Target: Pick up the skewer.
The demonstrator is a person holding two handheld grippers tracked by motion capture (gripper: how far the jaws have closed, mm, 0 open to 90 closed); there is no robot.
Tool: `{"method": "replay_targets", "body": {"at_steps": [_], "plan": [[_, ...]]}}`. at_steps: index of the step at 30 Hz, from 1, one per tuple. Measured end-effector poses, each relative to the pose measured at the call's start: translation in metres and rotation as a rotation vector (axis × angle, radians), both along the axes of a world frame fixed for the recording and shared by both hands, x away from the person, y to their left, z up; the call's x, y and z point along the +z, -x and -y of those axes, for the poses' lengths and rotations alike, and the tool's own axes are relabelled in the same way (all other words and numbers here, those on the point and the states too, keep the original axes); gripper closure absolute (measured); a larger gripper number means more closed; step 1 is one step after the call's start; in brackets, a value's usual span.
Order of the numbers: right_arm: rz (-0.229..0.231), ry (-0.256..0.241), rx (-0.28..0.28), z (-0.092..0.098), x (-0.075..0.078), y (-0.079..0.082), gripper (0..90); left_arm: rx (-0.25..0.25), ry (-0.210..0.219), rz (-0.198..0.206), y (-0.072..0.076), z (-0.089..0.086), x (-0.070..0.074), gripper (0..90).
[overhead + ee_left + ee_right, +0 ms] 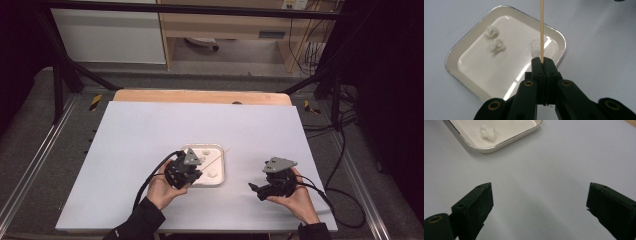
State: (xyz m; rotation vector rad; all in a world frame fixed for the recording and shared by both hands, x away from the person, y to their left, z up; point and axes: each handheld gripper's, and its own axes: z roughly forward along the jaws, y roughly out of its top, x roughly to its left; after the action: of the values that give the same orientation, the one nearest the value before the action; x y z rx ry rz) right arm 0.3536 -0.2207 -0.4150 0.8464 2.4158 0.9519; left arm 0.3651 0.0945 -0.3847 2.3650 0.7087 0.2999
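rising straight from the clamped left claw point(543, 65) — wooden skewer point(541, 30), over the tray point(454, 52); right claw point(539, 202) wide apart

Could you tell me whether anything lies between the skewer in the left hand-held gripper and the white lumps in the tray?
Nothing visible does. The left hand-held gripper holds the skewer above the tray, with open space down to the lumps.

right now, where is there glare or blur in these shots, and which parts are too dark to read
High view: the surroundings fall to near black at both sides, while the white table is evenly lit. Left gripper view: bright glare streaks on the tray floor, the skewer sharp, the lumps soft. Right gripper view: the open jaws are dark and blurred, with soft shadows on the table between them.
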Motion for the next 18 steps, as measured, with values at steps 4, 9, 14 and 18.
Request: {"method": "replay_targets", "body": {"at_steps": [4,9,14,18], "plan": [[-0.045,-0.064,-0.02,0.0,-0.002,-0.002,2.1,0.035,0.047,0.017,0.003,-0.021,-0.002,88.7],[-0.066,-0.086,-0.037,-0.003,-0.003,-0.001,1.5,0.078,0.096,0.03,0.008,-0.044,-0.003,88.7],[-0.095,-0.113,-0.059,-0.005,-0.003,-0.001,0.9,0.108,0.144,0.031,0.013,-0.063,-0.004,88.7],[-0.118,-0.162,-0.074,-0.008,0.0,-0.003,0.8,0.131,0.162,0.046,0.016,-0.075,-0.006,88.7]]}}
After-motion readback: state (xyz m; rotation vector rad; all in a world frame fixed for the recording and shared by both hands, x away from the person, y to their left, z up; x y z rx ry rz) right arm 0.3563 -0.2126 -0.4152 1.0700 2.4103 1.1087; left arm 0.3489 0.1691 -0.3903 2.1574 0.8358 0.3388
